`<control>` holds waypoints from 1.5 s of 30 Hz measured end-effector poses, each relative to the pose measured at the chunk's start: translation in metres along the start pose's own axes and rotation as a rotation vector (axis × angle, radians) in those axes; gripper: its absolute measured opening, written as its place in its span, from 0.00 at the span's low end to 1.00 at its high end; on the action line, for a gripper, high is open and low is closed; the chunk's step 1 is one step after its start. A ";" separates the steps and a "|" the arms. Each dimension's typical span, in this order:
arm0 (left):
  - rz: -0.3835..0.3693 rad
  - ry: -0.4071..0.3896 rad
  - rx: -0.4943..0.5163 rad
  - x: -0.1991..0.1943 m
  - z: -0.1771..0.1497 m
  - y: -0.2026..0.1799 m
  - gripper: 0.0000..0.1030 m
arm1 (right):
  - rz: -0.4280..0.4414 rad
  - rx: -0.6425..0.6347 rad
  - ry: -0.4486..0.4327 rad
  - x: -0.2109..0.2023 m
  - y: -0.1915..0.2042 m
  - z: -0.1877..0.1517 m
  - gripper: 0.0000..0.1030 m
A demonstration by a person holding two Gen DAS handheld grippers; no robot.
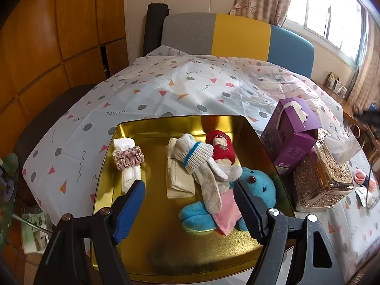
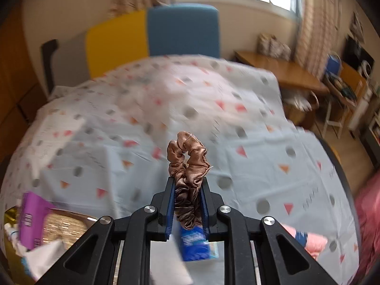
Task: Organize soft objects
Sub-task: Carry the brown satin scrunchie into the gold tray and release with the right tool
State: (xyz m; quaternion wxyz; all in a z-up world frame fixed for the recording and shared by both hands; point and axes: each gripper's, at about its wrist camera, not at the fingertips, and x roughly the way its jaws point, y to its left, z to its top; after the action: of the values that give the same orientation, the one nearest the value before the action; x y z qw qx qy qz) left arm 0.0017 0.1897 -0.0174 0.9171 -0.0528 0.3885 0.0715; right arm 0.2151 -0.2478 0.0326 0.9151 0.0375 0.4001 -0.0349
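In the left wrist view a gold tin tray holds a white cloth with a pink scrunchie around it, folded cream cloths, white socks, a red-hatted doll, a blue plush toy and a pink cloth. My left gripper is open and empty, just above the tray's near half. In the right wrist view my right gripper is shut on a brown satin scrunchie, held above the patterned tablecloth.
A purple box and a gold tissue box stand right of the tray. A blue packet and pink items lie below the right gripper. A tri-colour chair back stands behind the table.
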 end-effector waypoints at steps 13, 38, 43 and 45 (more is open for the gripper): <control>0.036 -0.015 -0.064 -0.001 -0.006 0.027 0.75 | 0.489 -0.461 -0.049 -0.093 0.218 -0.041 0.17; 0.059 -0.009 -0.143 -0.002 -0.021 0.064 0.75 | 0.668 -0.763 0.376 -0.040 0.340 -0.243 0.41; 0.060 -0.017 -0.126 -0.006 -0.019 0.059 0.75 | 0.680 -0.743 0.313 -0.053 0.321 -0.233 0.41; 0.059 -0.020 -0.117 -0.007 -0.019 0.056 0.75 | 0.673 -0.741 0.280 -0.060 0.314 -0.229 0.41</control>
State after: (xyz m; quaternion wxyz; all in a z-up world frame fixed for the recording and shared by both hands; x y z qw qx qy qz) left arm -0.0262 0.2410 -0.0272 0.9139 -0.0939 0.3757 0.1218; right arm 0.0370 0.0886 -0.0652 0.7653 -0.1581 0.4698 0.4106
